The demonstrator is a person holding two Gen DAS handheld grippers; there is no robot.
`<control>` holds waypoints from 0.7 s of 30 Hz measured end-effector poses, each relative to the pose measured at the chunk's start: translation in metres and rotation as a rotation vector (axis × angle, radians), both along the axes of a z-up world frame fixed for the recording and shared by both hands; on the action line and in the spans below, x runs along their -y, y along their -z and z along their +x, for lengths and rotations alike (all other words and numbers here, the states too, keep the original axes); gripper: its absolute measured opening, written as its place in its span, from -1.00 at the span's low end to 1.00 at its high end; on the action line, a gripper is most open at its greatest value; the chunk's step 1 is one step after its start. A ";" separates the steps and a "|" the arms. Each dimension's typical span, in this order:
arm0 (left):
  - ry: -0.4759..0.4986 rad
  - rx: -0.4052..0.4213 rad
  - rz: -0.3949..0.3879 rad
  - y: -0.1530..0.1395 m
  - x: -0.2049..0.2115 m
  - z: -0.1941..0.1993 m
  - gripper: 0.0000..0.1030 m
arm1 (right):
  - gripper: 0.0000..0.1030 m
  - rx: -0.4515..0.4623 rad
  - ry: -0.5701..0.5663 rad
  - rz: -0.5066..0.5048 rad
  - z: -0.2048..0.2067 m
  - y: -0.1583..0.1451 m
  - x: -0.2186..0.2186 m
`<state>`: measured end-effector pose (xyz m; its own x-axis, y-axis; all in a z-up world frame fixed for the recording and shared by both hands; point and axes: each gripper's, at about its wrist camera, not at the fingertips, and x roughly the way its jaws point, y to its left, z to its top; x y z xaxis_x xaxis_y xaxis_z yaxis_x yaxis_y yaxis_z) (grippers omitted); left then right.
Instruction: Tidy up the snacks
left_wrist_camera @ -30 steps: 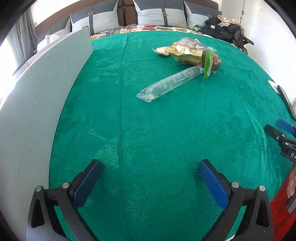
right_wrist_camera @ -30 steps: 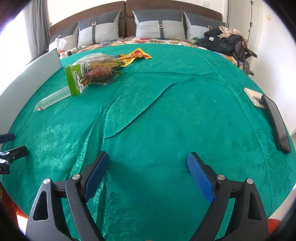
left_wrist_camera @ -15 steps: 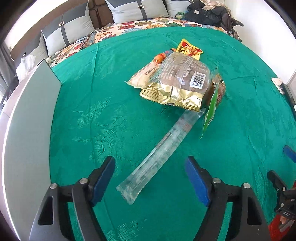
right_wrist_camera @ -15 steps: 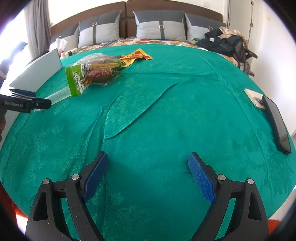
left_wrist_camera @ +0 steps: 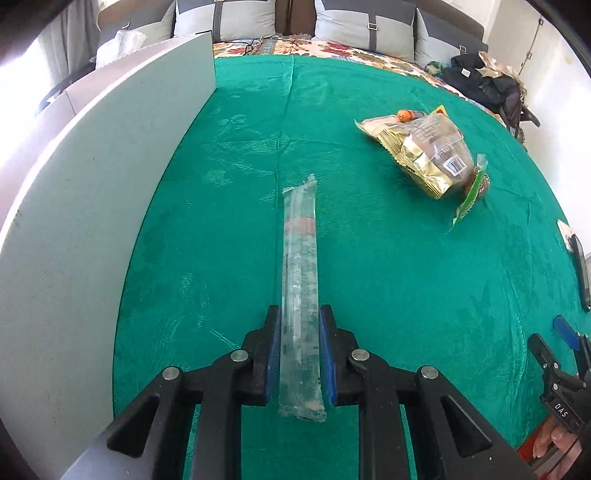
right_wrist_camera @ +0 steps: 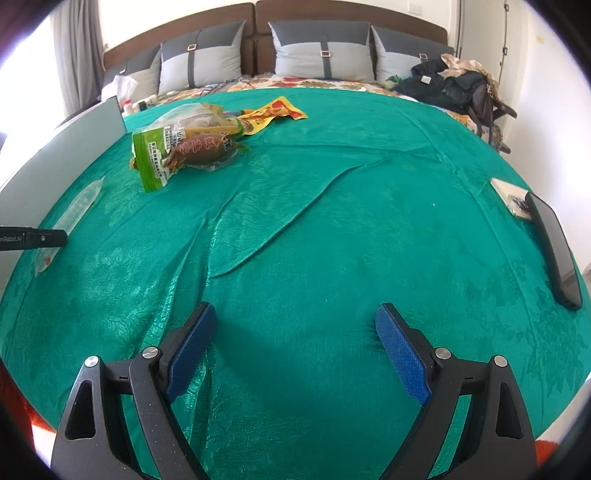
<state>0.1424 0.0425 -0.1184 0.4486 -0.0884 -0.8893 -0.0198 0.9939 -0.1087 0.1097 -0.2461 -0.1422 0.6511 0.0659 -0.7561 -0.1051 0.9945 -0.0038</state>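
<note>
Green, gold and clear on emerald cloth

The green cloth bears a faint leaf pattern; clear sleeve, gold bag, green-edged packet, yellow wrapper.

A home bedroom: padded headboard, grey pillows and floral bedsheet.

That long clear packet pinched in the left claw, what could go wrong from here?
The left gripper holds the clear packet near one end, so the long free end may droop, swing or slip out when lifted. Clamped pads could crush what is inside. The grey board stands close on the left, and a swinging end might hit it.
</note>
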 end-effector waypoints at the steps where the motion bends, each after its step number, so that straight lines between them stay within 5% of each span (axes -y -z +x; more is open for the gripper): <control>1: 0.006 0.001 -0.016 0.000 -0.001 0.001 -0.57 | 0.77 0.001 0.000 0.000 0.000 0.000 0.000; 2: 0.015 0.004 -0.028 0.001 -0.002 0.003 -0.43 | 0.77 0.003 0.000 -0.001 0.000 0.000 0.000; 4: 0.020 0.015 -0.016 0.003 -0.001 0.006 0.23 | 0.77 0.006 0.000 -0.001 0.000 0.001 -0.001; 5: -0.001 0.011 0.017 0.006 -0.001 0.008 0.73 | 0.77 0.008 0.000 -0.001 -0.001 0.001 -0.001; 6: -0.028 0.012 0.042 0.010 -0.004 0.010 0.81 | 0.77 0.010 0.001 -0.001 -0.001 0.001 -0.001; 10: -0.059 0.059 0.101 0.016 -0.013 0.009 1.00 | 0.77 0.022 0.002 -0.002 -0.003 0.001 -0.002; 21: -0.039 0.137 0.113 0.018 -0.018 0.011 1.00 | 0.77 0.024 0.011 0.001 -0.004 0.001 -0.002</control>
<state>0.1536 0.0609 -0.1361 0.5673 0.0289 -0.8230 -0.0515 0.9987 -0.0004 0.1061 -0.2442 -0.1435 0.6695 0.0590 -0.7404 -0.0937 0.9956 -0.0054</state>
